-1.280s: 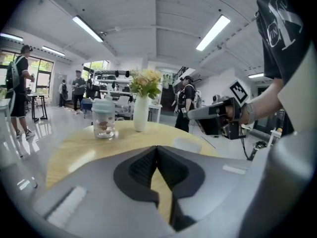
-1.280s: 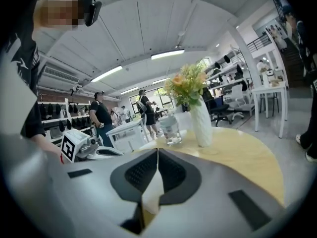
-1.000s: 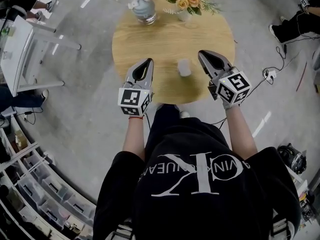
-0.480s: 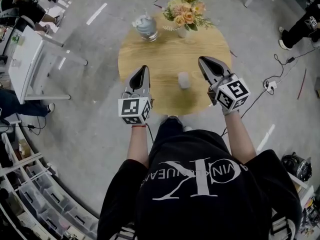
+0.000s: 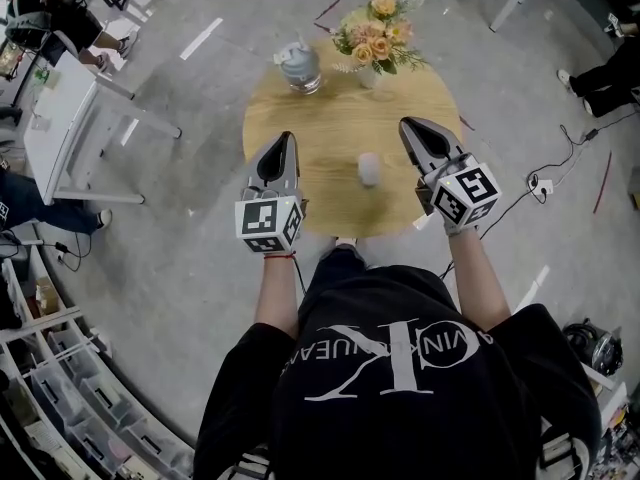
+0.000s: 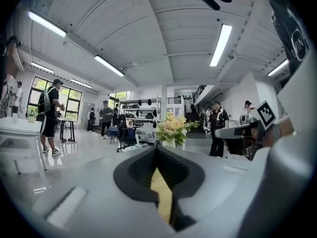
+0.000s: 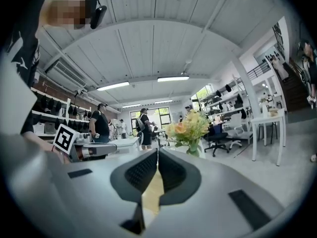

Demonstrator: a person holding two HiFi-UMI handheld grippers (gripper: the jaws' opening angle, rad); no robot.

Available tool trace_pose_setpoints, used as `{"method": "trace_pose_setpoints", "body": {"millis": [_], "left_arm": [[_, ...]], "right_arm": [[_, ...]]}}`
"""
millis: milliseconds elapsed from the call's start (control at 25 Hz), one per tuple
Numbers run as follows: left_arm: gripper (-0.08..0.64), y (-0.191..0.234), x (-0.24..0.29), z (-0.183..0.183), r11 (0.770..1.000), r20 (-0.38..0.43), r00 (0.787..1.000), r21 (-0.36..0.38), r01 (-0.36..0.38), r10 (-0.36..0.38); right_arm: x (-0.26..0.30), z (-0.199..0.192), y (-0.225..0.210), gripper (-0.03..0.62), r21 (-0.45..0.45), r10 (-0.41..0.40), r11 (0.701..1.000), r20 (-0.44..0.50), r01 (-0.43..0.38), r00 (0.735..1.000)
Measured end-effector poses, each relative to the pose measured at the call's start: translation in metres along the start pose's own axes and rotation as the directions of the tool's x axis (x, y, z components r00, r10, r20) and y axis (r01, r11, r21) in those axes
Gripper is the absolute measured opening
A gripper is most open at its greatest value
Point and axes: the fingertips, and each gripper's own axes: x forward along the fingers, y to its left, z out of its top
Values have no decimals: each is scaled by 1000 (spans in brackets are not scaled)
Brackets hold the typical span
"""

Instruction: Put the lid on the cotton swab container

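Note:
A small white cotton swab container (image 5: pixel 369 168) stands upright near the middle of the round wooden table (image 5: pixel 330 118); whether its lid is on I cannot tell. My left gripper (image 5: pixel 287 136) hangs to its left, shut and empty. To the container's right is my right gripper (image 5: pixel 405 123), also shut with nothing in it. Both are held apart from the container, above the table's near half. The left gripper view shows closed jaws (image 6: pixel 156 148) with only tabletop behind them. In the right gripper view the jaws (image 7: pixel 157 150) meet the same way. The container is hidden in both gripper views.
A vase of orange and yellow flowers (image 5: pixel 377 30) stands at the table's far edge, beside a grey-blue glass jar (image 5: pixel 299 66). A white table (image 5: pixel 60 118) is to the left, cables (image 5: pixel 545 183) lie on the floor to the right. People stand around the room.
Both grippers have risen a little, still shut and side by side. The container has stayed in place on the table.

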Motion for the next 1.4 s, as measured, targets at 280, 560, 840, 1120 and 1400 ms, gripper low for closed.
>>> {"method": "trace_pose_setpoints", "body": {"millis": [280,560,840,1120,1400], "left_arm": [[11,3,-6,6,999,19,999,-3,-33,33],[11,4,-13,9,998,27,998,1,-57,57],[11,6,-23,9,996,31,996,2,-87,87],[11,10,-30,7,993,36,992,-9,-122,122],[11,11,-31,8,991,38,990,-26,-132,133]], "right_arm": [[-4,6,2,15,-15,-3,1000,26,3,1000],[-11,9,0,15,-23,-19,1000,39,20,999],[-16,12,0,15,-46,-34,998,52,36,998],[-18,10,-4,16,-51,-57,997,51,60,997],[-17,7,-5,16,-45,-49,998,42,51,998]]}}
